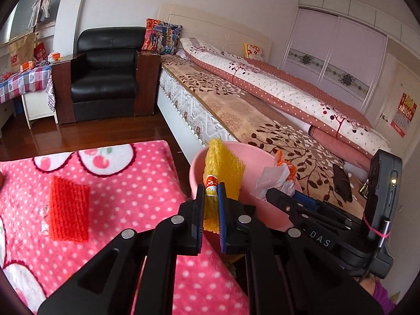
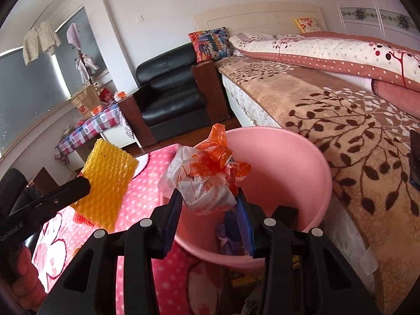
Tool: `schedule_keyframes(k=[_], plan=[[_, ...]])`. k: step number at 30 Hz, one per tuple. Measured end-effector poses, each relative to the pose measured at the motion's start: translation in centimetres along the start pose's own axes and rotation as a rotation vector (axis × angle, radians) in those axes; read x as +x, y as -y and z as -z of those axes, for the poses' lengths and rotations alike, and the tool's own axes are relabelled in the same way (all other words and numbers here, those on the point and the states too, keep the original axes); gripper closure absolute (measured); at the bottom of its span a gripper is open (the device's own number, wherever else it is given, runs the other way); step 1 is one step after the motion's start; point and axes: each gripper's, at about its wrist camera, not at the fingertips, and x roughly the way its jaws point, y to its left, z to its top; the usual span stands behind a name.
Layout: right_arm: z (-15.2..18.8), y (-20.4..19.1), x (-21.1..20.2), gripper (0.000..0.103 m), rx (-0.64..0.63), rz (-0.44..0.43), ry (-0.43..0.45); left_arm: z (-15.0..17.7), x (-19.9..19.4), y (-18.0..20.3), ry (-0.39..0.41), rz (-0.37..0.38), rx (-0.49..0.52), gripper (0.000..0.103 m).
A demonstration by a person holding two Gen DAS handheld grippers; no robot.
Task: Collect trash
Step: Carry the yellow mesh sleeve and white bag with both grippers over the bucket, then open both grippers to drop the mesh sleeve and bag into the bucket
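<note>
Over the pink bin's rim, both grippers carry trash. Left gripper is pinching a yellow foam net sleeve near its lower end, jaws nearly together with the sleeve squeezed between the blue pads; an orange label sits right at the pinch point. Sleeve stands roughly upright, its top poking above the near-left rim of the pink bin. From the right wrist view the same sleeve hangs just left of the bin, over the blanket, with the left gripper's finger clamped on its left edge.

Right gripper holds a crumpled white-and-orange plastic bag, jaws part-spread around the wad, pads pressing on both sides. Bag sits above the bin's near-left rim, mostly over the opening. Something purple lies low inside the bin, behind the right finger; can't tell what it is. In the left wrist view the bag shows over the bin's right side, right gripper body behind it.

One more piece on the pink polka-dot blanket: a red foam net sleeve, lying flat, well left of the bin, untouched.

Bin stands between the blanket-covered surface and the bed, close to the leaf-pattern bedspread. Dark phone lies on the bedspread to the right of the bin. Black leather armchair sits back by the headboard.
</note>
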Motion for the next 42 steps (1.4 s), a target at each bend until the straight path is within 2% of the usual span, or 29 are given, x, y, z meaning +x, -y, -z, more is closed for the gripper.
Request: schedule_keyframes(k=[11,19,22,25,26,33,42], plan=[[0.3,2.5,3.4,0.062,0.038,0.112,0.0,0.4,6.9,1.1,-0.075,-0.068,0.017,0.094],[0.8,3.1,4.5,0.06,0.035,0.157,-0.006,0.7,9.1,1.6,-0.098,-0.076,0.024,0.094],[0.7,3.1,4.7,0.059,0.035,0.151,-0.01,0.7,9.6,1.5,-0.115,-0.074,0.021,0.091],[0.7,2.8,4.5,0.054,0.031,0.146,-0.005,0.7,9.6,1.3,-0.121,-0.073,0.007,0.076],[0.7,2.7,4.5,0.052,0.029,0.147,-0.003,0.6,9.6,1.3,-0.12,-0.068,-0.001,0.075],[0.6,1.9,3.4,0.051,0.018,0.148,0.004,0.4,8.4,1.2,-0.105,-0.07,0.008,0.074],[1.1,-0.3,1.1,0.051,-0.019,0.133,0.006,0.6,5.2,1.9,-0.054,-0.116,0.051,0.074]])
